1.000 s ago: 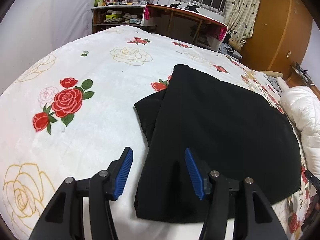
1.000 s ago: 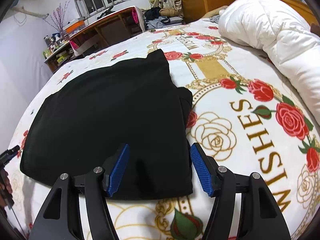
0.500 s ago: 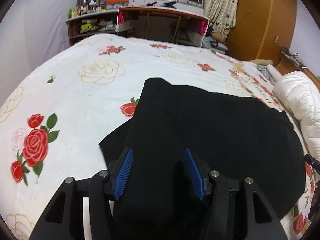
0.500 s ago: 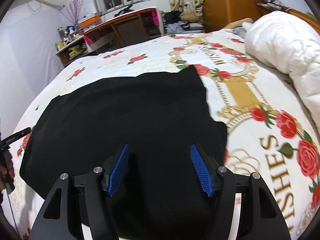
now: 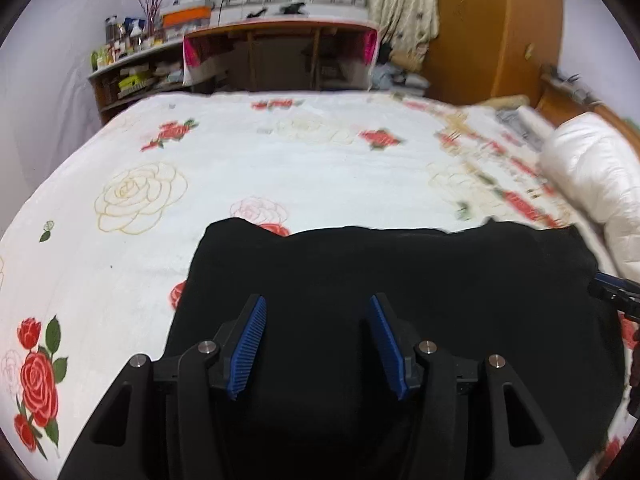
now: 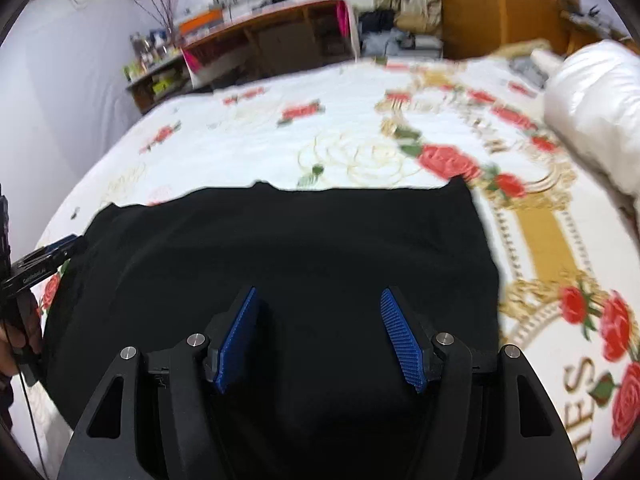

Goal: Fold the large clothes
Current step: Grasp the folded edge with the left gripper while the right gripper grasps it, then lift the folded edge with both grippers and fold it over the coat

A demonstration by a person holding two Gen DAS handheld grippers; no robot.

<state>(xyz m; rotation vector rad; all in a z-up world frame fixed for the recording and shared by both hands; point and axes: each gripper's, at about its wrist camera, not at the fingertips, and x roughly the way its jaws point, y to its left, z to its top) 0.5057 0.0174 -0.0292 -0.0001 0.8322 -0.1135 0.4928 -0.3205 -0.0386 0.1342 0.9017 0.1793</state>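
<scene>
A black garment (image 5: 400, 280) lies folded flat on the rose-print bed cover (image 5: 240, 168). In the left wrist view my left gripper (image 5: 318, 308) hangs over the garment's near left part, jaws apart, nothing between the blue pads. In the right wrist view the same black garment (image 6: 300, 248) fills the middle. My right gripper (image 6: 318, 300) hovers above its near part, jaws apart and empty. The tip of the right gripper shows at the right edge of the left view, and the left gripper (image 6: 44, 260) with a hand shows at the left edge of the right view.
A white puffy duvet (image 5: 592, 184) is heaped at the right side of the bed. Beyond the far edge stand a wooden desk (image 5: 280, 52), cluttered shelves (image 5: 128, 72) and a wooden wardrobe (image 5: 492, 28). Bare bed cover lies beyond and left of the garment.
Both grippers have swung inward from the garment's outer sides to above its middle. The garment lies as before. The jaws have kept the same gap.
</scene>
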